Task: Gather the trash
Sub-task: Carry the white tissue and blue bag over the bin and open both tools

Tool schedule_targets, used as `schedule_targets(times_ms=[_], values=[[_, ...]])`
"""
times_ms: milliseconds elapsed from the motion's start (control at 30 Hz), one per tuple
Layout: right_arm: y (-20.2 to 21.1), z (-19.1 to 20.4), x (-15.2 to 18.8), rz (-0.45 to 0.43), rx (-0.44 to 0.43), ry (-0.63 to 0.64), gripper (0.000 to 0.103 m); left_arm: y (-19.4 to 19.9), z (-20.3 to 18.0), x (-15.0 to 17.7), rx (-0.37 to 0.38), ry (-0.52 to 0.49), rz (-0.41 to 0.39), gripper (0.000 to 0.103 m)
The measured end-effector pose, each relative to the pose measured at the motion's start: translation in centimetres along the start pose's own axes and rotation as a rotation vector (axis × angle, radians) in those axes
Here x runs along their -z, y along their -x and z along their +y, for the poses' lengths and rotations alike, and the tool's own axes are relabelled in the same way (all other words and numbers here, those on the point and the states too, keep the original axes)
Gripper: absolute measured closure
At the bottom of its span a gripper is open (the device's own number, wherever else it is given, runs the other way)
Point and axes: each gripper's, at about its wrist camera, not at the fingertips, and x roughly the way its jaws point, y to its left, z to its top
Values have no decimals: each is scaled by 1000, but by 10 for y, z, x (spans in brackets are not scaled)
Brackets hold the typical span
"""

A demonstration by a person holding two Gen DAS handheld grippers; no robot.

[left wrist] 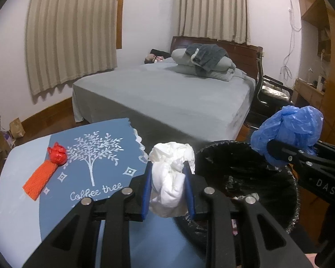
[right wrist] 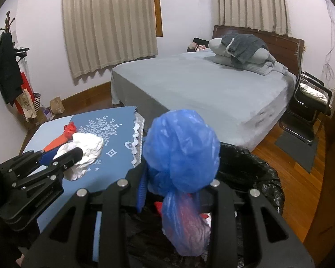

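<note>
- Left wrist view: the left gripper (left wrist: 168, 186) has its blue-padded fingers (left wrist: 146, 189) closed on a crumpled white paper wad (left wrist: 170, 178), which bulges out above and below the pads.
- The wad is held in the air, over the right edge of the blue cloth (left wrist: 96, 167) on the table (left wrist: 13, 192), just left of the black-lined trash bin (left wrist: 245, 178).
- On the left of the cloth lies a small red bag with an orange mesh tail (left wrist: 48, 167), untouched; it looks like trash yet to be gathered.
- At the right, the right gripper (left wrist: 277, 154) holds a blue plastic bag (left wrist: 288, 131) over the bin's far right rim.
- Right wrist view: the right gripper (right wrist: 176, 192) has its fingers pinched onto the blue plastic bag (right wrist: 181, 151); the knotted bulk stands above the fingers and a thinner tail hangs down toward the camera.
- Under the bag lies the bin's black liner (right wrist: 256, 174), with bits of red and foil showing inside.
- To the left, the left gripper (right wrist: 72, 156) with the white paper wad (right wrist: 84, 151) sits over the cloth, not yet over the bin.
- The step in hand appears to be carrying both pieces to the bin.
- Next, I judge, the right fingers need only spread to let the bag fall, while the left must shift right until the wad clears the rim before letting go; then the red piece remains.
</note>
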Motion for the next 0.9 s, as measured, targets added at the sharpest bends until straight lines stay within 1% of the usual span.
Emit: schedule_targets(times_ms=[167,333,633,900], values=[[5,-3,2,-6,14,-6,72,-4,-5,-3,17,-9,4,77],[7,-15,8,-1,37,-23,72,-10,-19,-5,45,-32,2,77],[6,-46,20,20,99,-68,72,-34,-58,-5,128,-73,13,76],[-3,-72,33,43,145,-109,72,-58,-83,-2,191,-95,36,76]])
